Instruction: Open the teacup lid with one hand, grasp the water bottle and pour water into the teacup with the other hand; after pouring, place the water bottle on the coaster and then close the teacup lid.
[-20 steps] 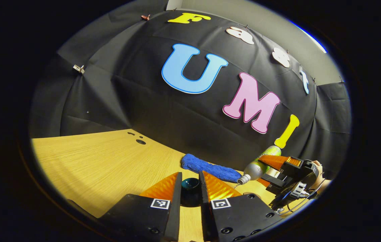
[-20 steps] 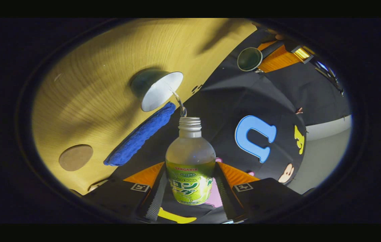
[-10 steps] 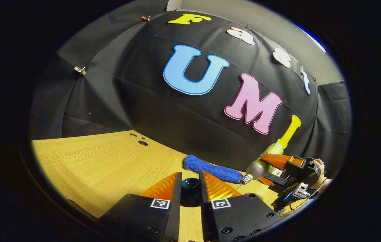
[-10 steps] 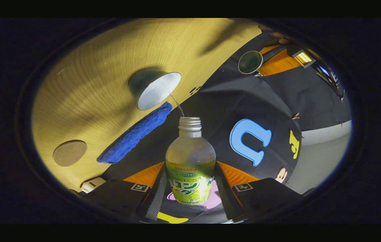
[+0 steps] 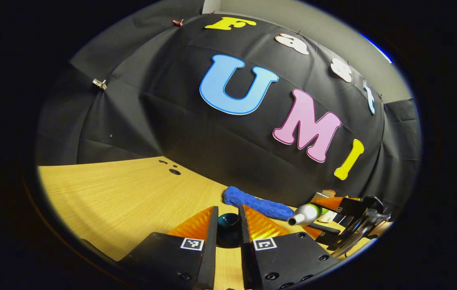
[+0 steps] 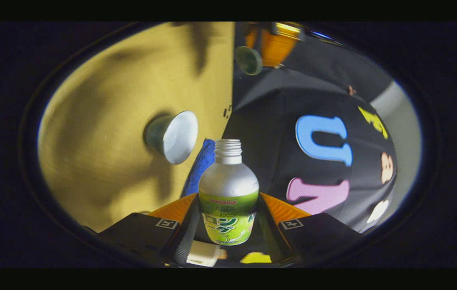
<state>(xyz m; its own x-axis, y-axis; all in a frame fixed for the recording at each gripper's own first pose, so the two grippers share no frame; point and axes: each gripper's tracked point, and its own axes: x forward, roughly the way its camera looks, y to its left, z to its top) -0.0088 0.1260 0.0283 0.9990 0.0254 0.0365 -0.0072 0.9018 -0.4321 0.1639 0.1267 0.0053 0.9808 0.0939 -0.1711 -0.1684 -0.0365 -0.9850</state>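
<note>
The left gripper [image 5: 228,229] has its two fingers closed on the dark round teacup lid [image 5: 228,222], holding it above the wooden table [image 5: 131,193]. The right gripper [image 6: 228,225] clamps the green-labelled water bottle [image 6: 228,201] at its label, with the uncapped neck tipped roughly sideways. Just off the bottle's mouth stands the open teacup [image 6: 172,137], white inside, on the table. A blue cloth [image 5: 256,203] lies beyond it by the booth wall.

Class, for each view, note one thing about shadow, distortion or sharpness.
Left gripper view: fisheye bends the table edge into a curve, and the lid looks dark.
Right gripper view: broad soft shadows cross the table; the bottle is sharp, the teacup softer.
</note>
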